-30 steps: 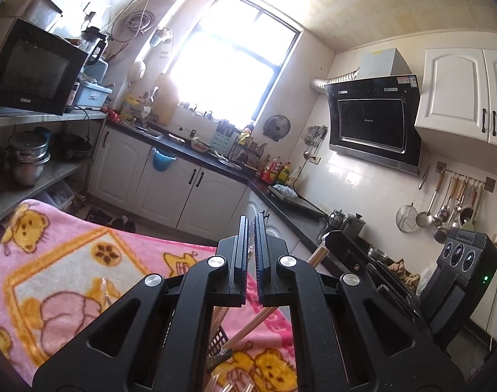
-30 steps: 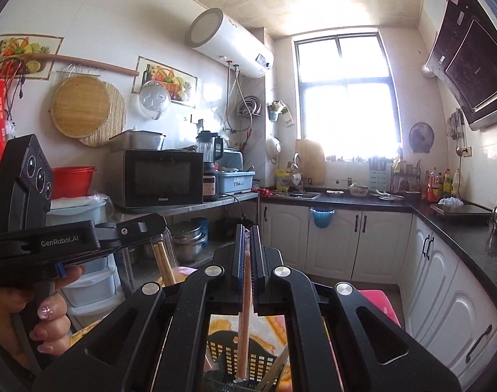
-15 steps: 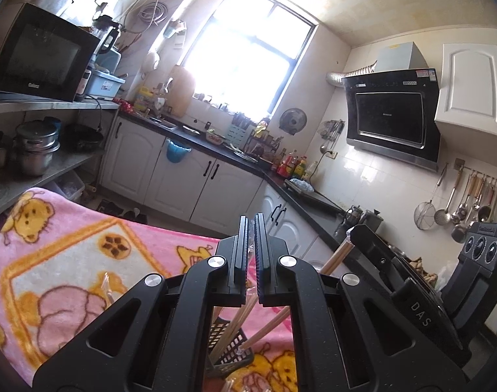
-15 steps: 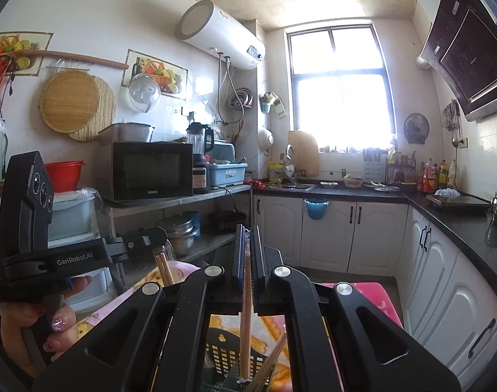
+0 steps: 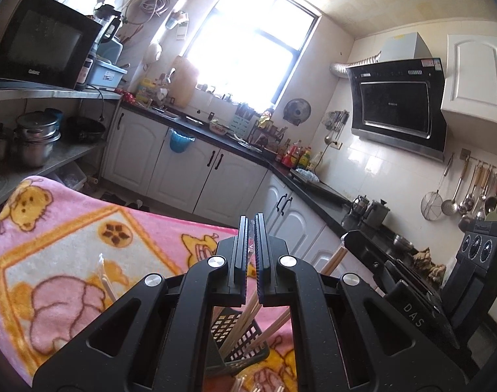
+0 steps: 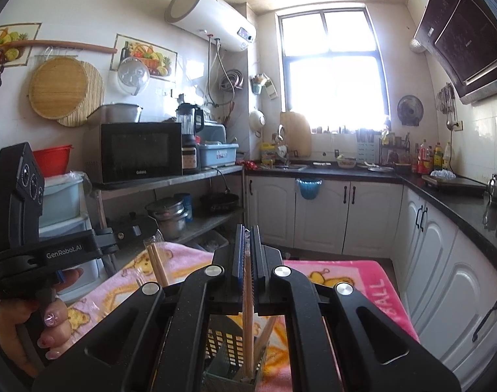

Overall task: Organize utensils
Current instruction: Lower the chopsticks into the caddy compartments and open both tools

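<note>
left wrist: faces window, close over basket (image 5: 238,336) | right wrist: same; shared

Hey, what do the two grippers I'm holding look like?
Both are matte black plastic with silver bolts. The right gripper has blue ribbed pads. The left gripper reads GenRobot.AI in white; its hand has glittery painted nails.

Your grippers' bodies are matt black plastic with shiny metal screws (image 5: 217,262). The chopsticks (image 6: 248,310) look like pale, smooth wood; the basket (image 5: 230,336) is black perforated plastic. Under it you have a fuzzy pink cloth blanket (image 5: 68,261).
</note>
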Demonstrator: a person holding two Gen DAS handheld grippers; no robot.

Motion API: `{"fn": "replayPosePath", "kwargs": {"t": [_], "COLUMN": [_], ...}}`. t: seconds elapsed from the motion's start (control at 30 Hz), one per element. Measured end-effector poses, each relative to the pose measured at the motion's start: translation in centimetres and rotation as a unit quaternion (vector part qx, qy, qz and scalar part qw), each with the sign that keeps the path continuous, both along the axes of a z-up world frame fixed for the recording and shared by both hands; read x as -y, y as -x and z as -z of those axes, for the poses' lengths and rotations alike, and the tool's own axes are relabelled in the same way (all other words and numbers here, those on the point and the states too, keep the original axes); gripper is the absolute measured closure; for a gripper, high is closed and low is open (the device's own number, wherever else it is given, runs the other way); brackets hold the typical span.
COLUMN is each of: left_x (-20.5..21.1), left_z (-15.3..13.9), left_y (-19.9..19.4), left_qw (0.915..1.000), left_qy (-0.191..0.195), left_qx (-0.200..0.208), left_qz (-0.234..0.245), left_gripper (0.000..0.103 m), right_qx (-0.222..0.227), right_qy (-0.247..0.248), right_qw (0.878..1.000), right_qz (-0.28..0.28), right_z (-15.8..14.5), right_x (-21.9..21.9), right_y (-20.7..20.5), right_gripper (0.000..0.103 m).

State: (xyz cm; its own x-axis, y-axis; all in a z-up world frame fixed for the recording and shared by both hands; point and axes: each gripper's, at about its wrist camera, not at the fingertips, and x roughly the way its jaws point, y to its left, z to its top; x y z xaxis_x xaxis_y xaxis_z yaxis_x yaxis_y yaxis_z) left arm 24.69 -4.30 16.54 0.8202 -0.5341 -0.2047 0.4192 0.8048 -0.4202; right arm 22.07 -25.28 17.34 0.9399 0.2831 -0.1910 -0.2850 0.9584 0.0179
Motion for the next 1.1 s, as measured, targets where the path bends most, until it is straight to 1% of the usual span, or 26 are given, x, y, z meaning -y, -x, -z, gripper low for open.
{"fn": "replayPosePath", "kwargs": {"t": [0.37,0.7,0.73,0.8,0.93,1.0,1.1], "left_x": [0.2,-0.1,-0.2,-0.2,-0.5,-0.7,-1.1], "left_z": [2.1,3.1,3.2,3.3,3.5,3.6,3.6], "left_y": [-0.5,-0.5,-0.5,-0.4,-0.2,0.0,0.3], "left_qw": [0.9998,0.9993,0.9993,0.9991,0.9987,0.9985,0.9983], "left_qy": [-0.009,-0.012,-0.013,-0.014,-0.015,-0.016,-0.015], "left_qx": [-0.018,-0.035,-0.036,-0.040,-0.048,-0.052,-0.055], "left_qz": [0.003,0.001,0.000,-0.001,-0.003,-0.006,-0.010], "left_gripper": [0.101,0.101,0.101,0.101,0.101,0.101,0.098], "right_qx": [-0.031,-0.058,-0.060,-0.064,-0.066,-0.068,-0.070], "right_qy": [-0.001,-0.007,-0.007,-0.009,-0.007,-0.006,-0.001], "right_qw": [0.999,0.998,0.998,0.998,0.998,0.998,0.997], "right_qz": [0.006,0.013,0.014,0.014,0.014,0.014,0.017], "right_z": [2.9,4.4,4.5,4.6,4.8,4.8,5.0], "right_x": [0.3,0.8,0.8,0.9,1.0,1.0,1.1], "right_y": [0.1,0.3,0.3,0.4,0.8,1.0,1.2], "right_gripper": [0.099,0.099,0.098,0.085,0.083,0.080,0.079]}}
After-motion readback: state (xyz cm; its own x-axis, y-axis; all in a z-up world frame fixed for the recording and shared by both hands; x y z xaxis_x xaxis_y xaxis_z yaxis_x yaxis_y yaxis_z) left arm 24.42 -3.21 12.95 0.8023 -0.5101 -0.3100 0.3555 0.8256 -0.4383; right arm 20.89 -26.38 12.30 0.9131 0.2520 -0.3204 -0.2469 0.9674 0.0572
